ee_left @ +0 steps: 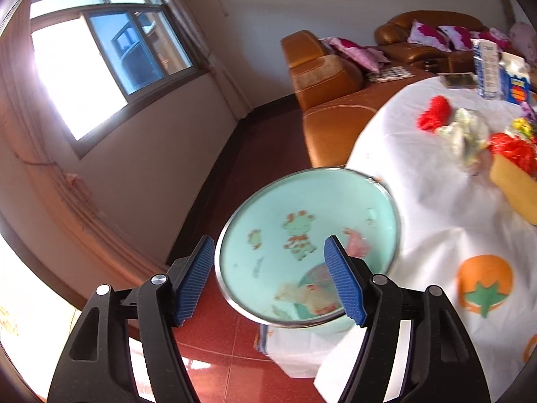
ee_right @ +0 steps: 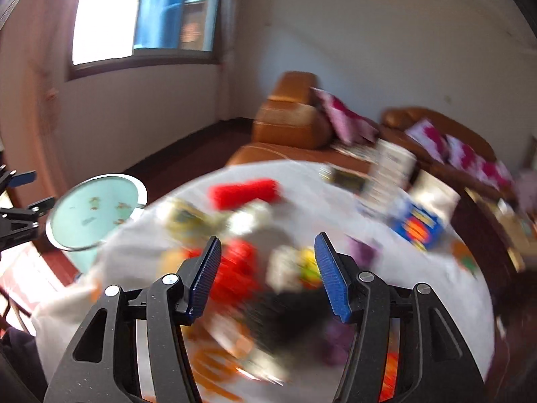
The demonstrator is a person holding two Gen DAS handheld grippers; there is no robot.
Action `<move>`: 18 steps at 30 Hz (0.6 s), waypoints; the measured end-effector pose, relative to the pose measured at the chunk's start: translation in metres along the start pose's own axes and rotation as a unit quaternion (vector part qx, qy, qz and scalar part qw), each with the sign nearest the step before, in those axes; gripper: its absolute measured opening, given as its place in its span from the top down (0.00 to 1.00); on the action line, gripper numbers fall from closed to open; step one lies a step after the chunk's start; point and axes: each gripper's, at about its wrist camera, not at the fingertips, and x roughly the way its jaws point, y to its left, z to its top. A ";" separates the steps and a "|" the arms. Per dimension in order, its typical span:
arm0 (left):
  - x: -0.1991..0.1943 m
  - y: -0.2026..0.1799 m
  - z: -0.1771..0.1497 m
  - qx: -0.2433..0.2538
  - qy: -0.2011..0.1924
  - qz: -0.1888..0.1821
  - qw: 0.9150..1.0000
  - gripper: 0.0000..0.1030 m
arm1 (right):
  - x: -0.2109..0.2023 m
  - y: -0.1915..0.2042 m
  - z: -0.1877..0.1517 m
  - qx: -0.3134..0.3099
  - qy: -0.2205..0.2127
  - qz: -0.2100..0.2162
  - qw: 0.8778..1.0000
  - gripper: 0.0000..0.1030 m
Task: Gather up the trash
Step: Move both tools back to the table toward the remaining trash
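A round pale-green bin (ee_left: 302,248) with cartoon prints and a metal rim stands on the floor beside the table; it also shows in the right wrist view (ee_right: 94,211). My left gripper (ee_left: 268,278) is open and empty above the bin's mouth. Trash lies on the white tablecloth (ee_left: 419,201): a red wrapper (ee_left: 434,112), crumpled pale wrappers (ee_left: 466,134), a red bag (ee_left: 513,151) and a yellow piece (ee_left: 513,184). My right gripper (ee_right: 268,268) is open and empty over the blurred trash pile, above a red bag (ee_right: 238,268) and a yellow-white wrapper (ee_right: 298,268).
A blue and white carton (ee_left: 517,80) and a tall box (ee_left: 486,67) stand at the table's far side. A brown leather sofa (ee_left: 329,100) with pink pillows lies behind the table. The floor is red tile (ee_left: 218,352). A window (ee_left: 100,60) is at the left.
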 end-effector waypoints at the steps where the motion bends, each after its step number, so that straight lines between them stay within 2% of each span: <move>1: -0.002 -0.007 0.002 0.005 -0.002 -0.007 1.000 0.34 | -0.005 -0.016 -0.009 0.018 0.006 -0.018 1.000 0.44; 5: -0.010 -0.039 0.010 0.024 -0.010 -0.037 0.999 0.34 | -0.022 -0.065 -0.044 0.083 0.022 -0.059 0.995 0.42; 9: -0.013 -0.066 0.022 0.036 -0.019 -0.057 0.998 0.33 | -0.034 -0.088 -0.072 0.113 0.030 -0.080 0.990 0.42; 18: 0.004 -0.106 0.069 0.015 -0.041 -0.080 0.996 0.33 | -0.046 -0.131 -0.095 0.159 0.017 -0.120 0.980 0.39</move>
